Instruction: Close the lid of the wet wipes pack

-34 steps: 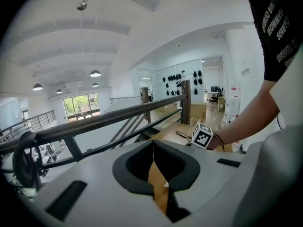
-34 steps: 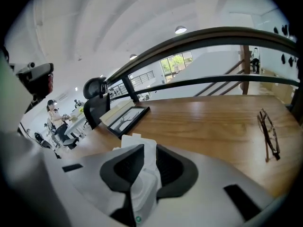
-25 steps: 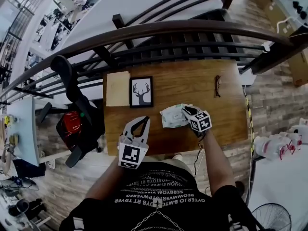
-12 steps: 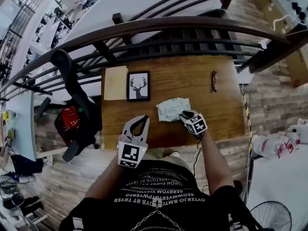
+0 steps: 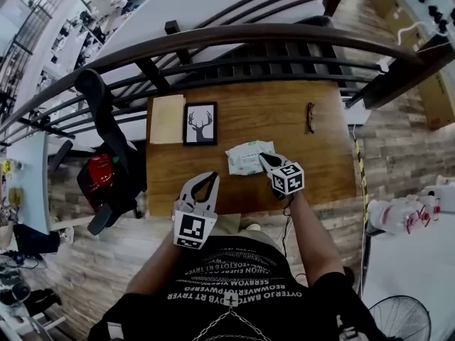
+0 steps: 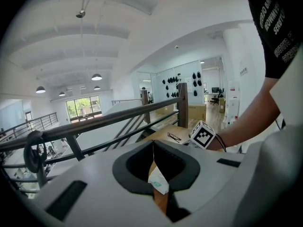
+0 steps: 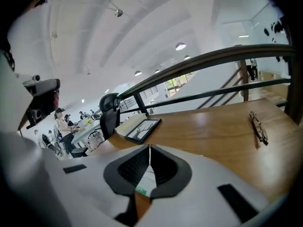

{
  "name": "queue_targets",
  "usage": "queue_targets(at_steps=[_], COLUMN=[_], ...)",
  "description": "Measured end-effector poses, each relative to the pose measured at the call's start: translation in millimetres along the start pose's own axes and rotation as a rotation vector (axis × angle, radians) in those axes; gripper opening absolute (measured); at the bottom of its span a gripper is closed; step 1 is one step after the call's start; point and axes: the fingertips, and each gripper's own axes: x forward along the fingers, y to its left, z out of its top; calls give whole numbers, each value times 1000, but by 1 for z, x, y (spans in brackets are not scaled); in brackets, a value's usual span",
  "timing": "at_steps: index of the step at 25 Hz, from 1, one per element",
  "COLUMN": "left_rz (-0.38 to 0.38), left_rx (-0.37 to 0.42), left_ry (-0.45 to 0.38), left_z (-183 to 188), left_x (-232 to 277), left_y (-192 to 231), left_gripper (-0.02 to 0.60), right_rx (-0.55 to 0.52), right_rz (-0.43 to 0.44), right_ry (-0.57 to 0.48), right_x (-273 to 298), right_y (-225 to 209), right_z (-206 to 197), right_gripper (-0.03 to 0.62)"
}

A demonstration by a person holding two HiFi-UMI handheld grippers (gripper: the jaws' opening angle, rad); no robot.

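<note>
The white wet wipes pack (image 5: 247,157) lies flat on the wooden table (image 5: 323,169), and its lid looks flat. My right gripper (image 5: 264,159) hovers over the pack's right edge. Its jaws are closing tip to tip, with nothing between them. In the right gripper view the pack (image 7: 144,180) shows below the right gripper (image 7: 149,148). My left gripper (image 5: 212,177) hangs at the table's near edge, left of the pack, with its jaws together and empty. The left gripper view shows the pack (image 6: 159,182) beyond the left gripper (image 6: 153,143).
A framed deer picture (image 5: 200,123) and a tan pad (image 5: 168,118) lie at the table's far left. Folded glasses (image 5: 310,116) rest at the far right. A dark railing (image 5: 234,41) runs behind the table. A chair with a black jacket (image 5: 106,155) stands to the left.
The pack was crumpled under my right gripper and now lies flat. My right gripper has lifted off it and its jaws have come together. My left gripper has shifted only slightly.
</note>
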Motion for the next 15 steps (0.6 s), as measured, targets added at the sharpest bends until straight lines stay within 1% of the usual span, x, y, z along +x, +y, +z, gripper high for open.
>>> queue_targets(at_steps=[3,7,10,15], left_rz=[9,23,26,19], left_rx=[-1,-6,-9,-2], left_ry=[-5,1,11,11], left_z=[1,-3,-5,-3], left_x=[-3,-8,-12,-13], left_y=[0,0,0,-5], left_gripper=[28,28,28,28], right_rx=[4,-11,-21,-67], right_rz=[-39,-62,-77,-116], right_ry=[57,159,200,266], right_x=[14,30,31,36], right_y=[-4,-5,-4,-7], right_z=[-6,-30,-47,-72], right_gripper=[15,15,15,15])
